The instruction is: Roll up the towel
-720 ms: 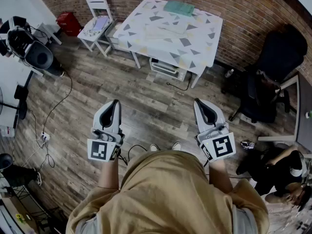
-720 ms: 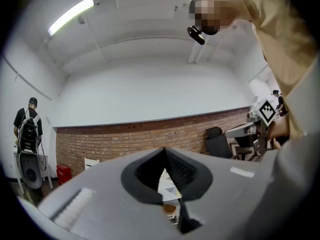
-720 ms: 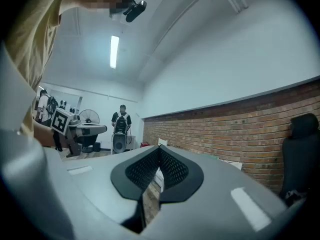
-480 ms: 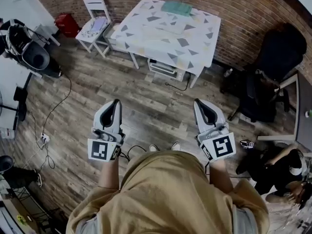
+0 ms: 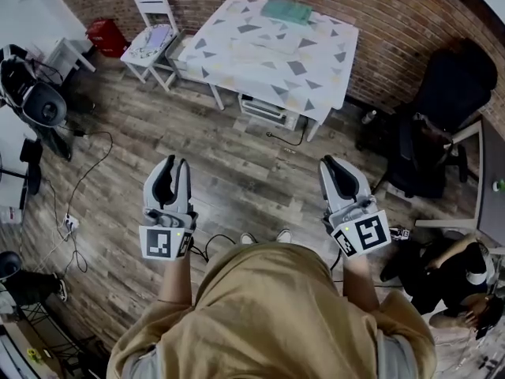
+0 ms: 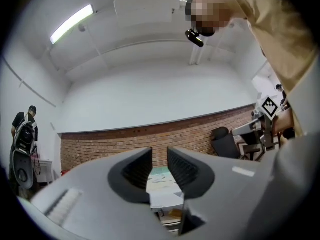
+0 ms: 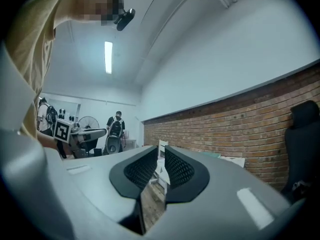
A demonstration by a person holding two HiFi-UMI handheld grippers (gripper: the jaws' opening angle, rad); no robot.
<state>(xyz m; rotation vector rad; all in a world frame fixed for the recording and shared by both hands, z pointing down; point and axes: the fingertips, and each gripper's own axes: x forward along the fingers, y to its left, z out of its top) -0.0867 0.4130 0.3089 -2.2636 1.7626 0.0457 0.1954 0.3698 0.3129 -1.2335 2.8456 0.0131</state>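
L gripper (image 5: 171, 167) and R gripper (image 5: 335, 166) are held out above the wood floor (image 5: 245, 152), well apart from the worktop (image 5: 319, 50). L fingers (image 6: 135, 168) are clenched to a thin slit, w/ nothing btwn. R fingers (image 7: 142, 170) are clenched too, empty. The teal towel (image 5: 286, 11) is seen lying flat at the worktop's far edge, by the brick wall (image 5: 394, 6).

I swung my left gripper (image 5: 173, 164) a little toward the head view's left and eased my right gripper (image 5: 330, 163) slightly rightward (so the two ended up wider apart than before).
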